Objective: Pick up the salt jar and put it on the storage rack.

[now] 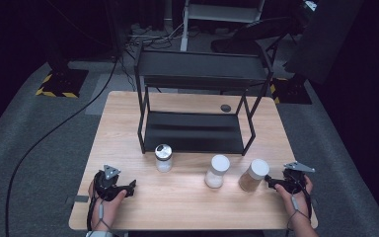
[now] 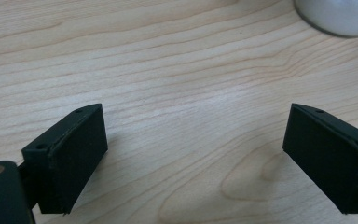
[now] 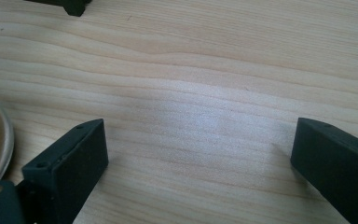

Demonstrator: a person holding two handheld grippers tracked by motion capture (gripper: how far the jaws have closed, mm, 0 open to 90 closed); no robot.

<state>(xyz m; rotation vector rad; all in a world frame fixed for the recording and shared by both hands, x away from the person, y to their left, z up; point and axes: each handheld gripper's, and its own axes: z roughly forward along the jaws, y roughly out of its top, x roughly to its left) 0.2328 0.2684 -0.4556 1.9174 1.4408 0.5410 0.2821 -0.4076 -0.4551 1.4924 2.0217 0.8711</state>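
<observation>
Both grippers, left gripper (image 1: 131, 188) and right gripper (image 1: 271, 183), are lying open-jawed on the worktop (image 1: 187, 207); the brown jar (image 1: 253, 176) is standing just at the right one's nine o'clock.

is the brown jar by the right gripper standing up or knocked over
Upright. In the high view the brown jar stands on its base on the table, white lid on top, just left of the right gripper.
</observation>
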